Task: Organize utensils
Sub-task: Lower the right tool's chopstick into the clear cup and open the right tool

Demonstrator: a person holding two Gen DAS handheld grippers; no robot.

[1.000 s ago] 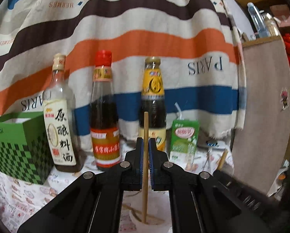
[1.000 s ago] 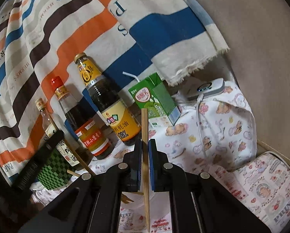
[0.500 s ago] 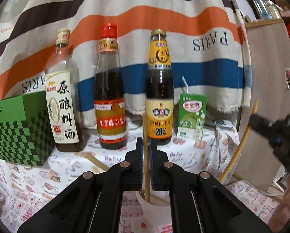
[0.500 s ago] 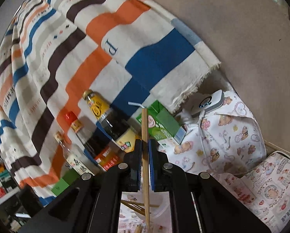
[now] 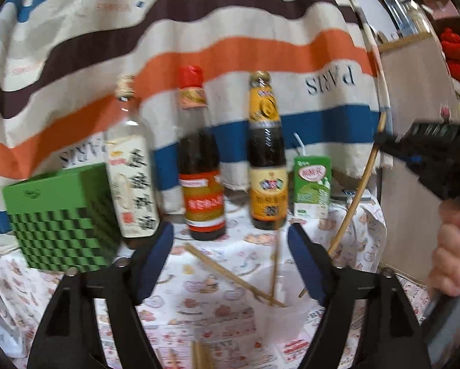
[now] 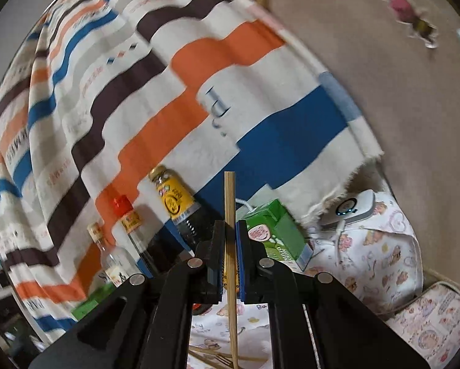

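My left gripper is standing released, its blue-padded jaws spread wide with nothing between them. Directly below the gap, a white cup is sitting on the printed tablecloth. The cup is already holding a few chopsticks, one leaning far out over the rim to the left and one standing near upright.

My right gripper is clenched on a single chopstick, holding it about mid-length. In the left wrist view, that chopstick's lower tip is pointing down at the cup's right rim, and I cannot tell whether it is inside yet.

Behind the cup, three bottles are standing in a row, with a green drink carton to their right and a green checkered box to their left.

Risks from here, as I judge them:
- Letting go while the tip is outside the rim would drop the chopstick on the cloth.
- Pressing the tilted stick against the rim could tip the light cup and spill its contents.
- A wide swing could strike the carton or the nearest bottle.
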